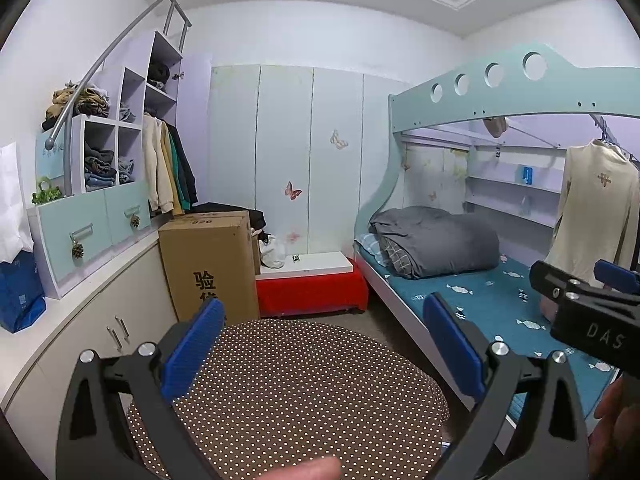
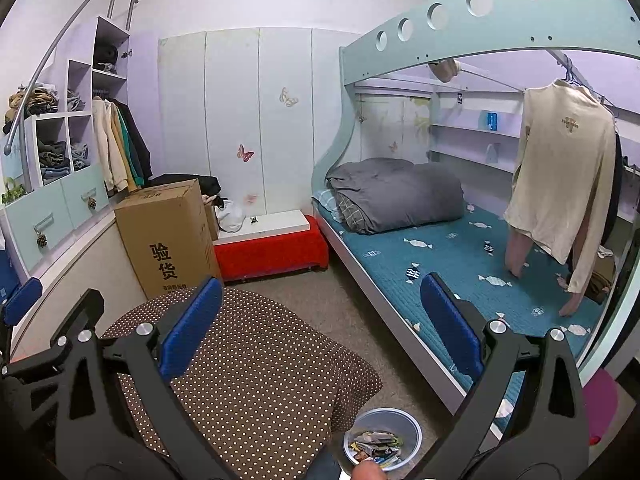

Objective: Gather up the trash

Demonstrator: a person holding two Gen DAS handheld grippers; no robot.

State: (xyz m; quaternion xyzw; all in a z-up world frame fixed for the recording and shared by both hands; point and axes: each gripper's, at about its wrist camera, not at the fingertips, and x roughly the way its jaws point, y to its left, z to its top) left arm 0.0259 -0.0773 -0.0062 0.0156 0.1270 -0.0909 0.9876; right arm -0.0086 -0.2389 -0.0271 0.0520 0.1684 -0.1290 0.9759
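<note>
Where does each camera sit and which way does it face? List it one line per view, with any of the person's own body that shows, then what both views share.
Left wrist: on the left gripper, facing the wardrobe wall over the dotted cushion; the right gripper and bits of hand show at the right and bottom edges.
Right wrist: on the right gripper, aimed the same way from further right; the left gripper shows at left and a fingertip at the bottom edge, by the trash bowl.
Shared: cushion, cardboard box, bunk bed.
</note>
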